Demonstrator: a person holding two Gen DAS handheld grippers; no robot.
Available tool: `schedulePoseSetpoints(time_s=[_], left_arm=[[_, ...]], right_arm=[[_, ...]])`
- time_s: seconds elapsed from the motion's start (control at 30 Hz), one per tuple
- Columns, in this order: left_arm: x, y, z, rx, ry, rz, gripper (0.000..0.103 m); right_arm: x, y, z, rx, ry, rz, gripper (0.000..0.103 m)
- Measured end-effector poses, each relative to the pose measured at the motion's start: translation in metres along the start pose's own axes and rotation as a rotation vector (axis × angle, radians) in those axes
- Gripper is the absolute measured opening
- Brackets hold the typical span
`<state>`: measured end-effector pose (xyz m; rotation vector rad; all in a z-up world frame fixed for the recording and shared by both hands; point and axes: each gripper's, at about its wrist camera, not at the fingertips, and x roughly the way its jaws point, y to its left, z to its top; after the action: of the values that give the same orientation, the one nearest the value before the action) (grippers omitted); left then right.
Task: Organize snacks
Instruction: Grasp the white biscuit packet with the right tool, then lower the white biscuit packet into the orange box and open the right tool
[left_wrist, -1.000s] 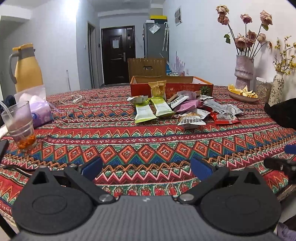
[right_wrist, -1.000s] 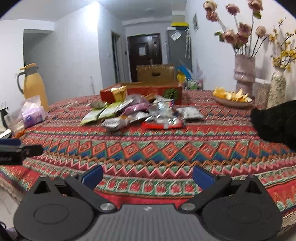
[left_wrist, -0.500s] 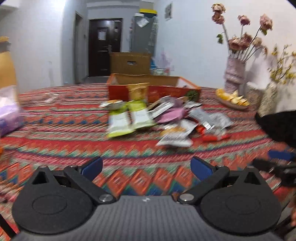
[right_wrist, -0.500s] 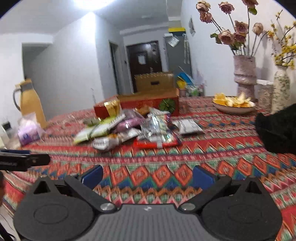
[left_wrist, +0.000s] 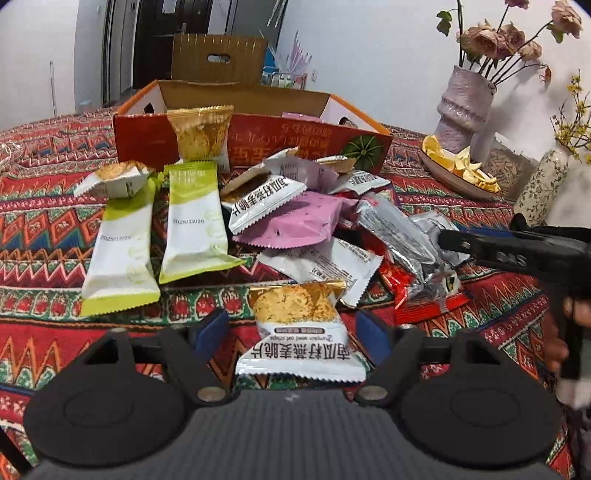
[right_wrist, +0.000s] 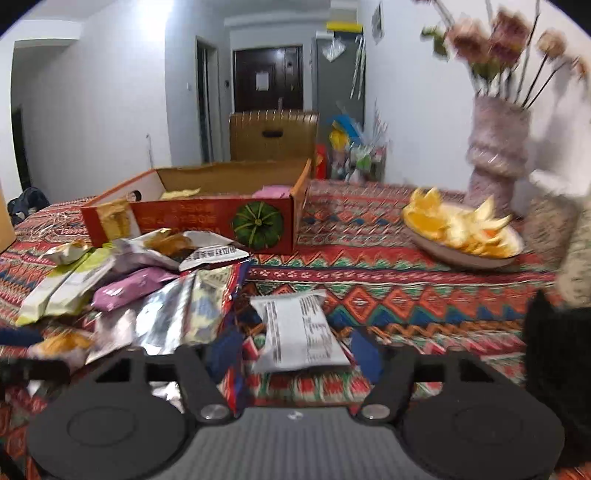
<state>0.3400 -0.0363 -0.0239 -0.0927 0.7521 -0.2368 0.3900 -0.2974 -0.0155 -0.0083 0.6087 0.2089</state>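
Note:
A heap of snack packets (left_wrist: 295, 221) lies on the patterned tablecloth in front of an open red cardboard box (left_wrist: 258, 140). My left gripper (left_wrist: 291, 334) is low over the near edge of the heap. Its jaws are closing around a gold-and-white oat crisp packet (left_wrist: 299, 332), with a gap still at the left pad. My right gripper (right_wrist: 295, 352) is at the right side of the heap. Its jaws are closing either side of a white packet (right_wrist: 299, 332) lying print side up. The box (right_wrist: 207, 218) holds a few packets.
Two green-and-white bars (left_wrist: 159, 229) lie left of the heap. A plate of orange peel (left_wrist: 454, 170), a tall vase of flowers (left_wrist: 461, 107) and a small vase (left_wrist: 539, 184) stand at the right. A black object (right_wrist: 554, 350) sits at the right edge.
Both grippers have moved forward across the table to the snack heap. Their jaws, wide apart before, now stand narrower, each with a packet between the fingers.

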Motion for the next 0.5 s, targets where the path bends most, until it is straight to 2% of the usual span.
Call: schedulePoseSetpoints(time_s=[0.03,0.13,0.23,0.33,0.5], left_arm=[[0.001,-0.001,0.0,0.016,0.0,-0.007,0.046],[-0.002,-0.002,0.001,0.026,0.002,-0.033,0.042],[-0.013,-0.008,-0.004,0.047,-0.014,-0.002,0.041],[-0.036,-0.012,-0.01,0.047,-0.042,0.0,0.041],[-0.086,-0.013,-0.029,0.031,-0.102,0.019,0.041]], right_arm=[[0.008,-0.001,0.002,-0.003,0.006,0.006,0.058],[0.022,0.001,0.003,-0.012,0.032,-0.007,0.045],[0.013,0.001,-0.002,-0.001,0.02,-0.005,0.04],[-0.008,-0.001,-0.01,0.011,0.001,-0.034,0.04],[-0.075,0.008,-0.042,0.033,-0.033,-0.063,0.04]])
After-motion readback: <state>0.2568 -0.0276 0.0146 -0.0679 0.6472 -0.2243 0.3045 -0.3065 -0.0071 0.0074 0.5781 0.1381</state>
